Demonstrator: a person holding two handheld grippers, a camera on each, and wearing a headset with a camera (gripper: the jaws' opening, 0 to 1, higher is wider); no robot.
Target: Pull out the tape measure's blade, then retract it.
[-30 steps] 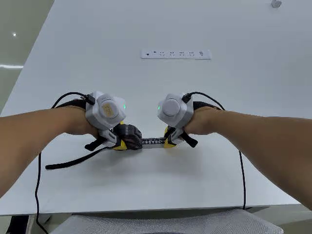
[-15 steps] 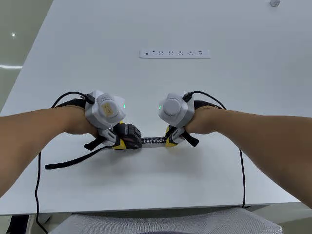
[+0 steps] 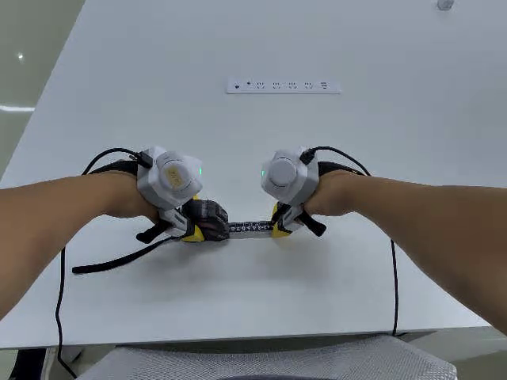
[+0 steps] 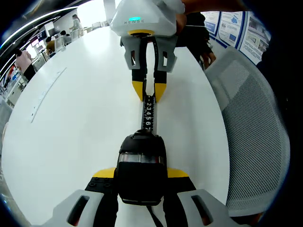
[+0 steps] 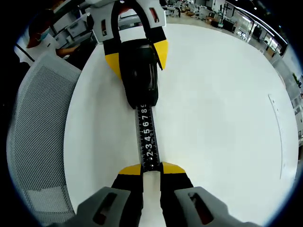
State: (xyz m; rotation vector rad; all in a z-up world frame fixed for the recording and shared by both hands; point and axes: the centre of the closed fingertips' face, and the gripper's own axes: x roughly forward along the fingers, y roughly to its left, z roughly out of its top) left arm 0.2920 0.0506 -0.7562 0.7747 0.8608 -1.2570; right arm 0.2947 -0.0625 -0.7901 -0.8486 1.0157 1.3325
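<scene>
The tape measure (image 5: pixel 139 71) is clamped at its black case by the left gripper (image 4: pixel 141 174). The tip of the blade (image 5: pixel 147 142) is pinched by the right gripper (image 5: pixel 151 169). A short numbered length of blade is stretched flat between the two, which are pointed at each other. Both are held low by the near edge of a white table (image 3: pixel 261 142). Bare forearms are angled in from left and right. A power strip (image 3: pixel 283 85) is seen farther back, a mesh chair (image 5: pixel 38 132) on the near side.

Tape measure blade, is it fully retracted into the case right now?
No, a numbered stretch of blade runs out from the case to the right gripper, which pinches its tip.
</scene>
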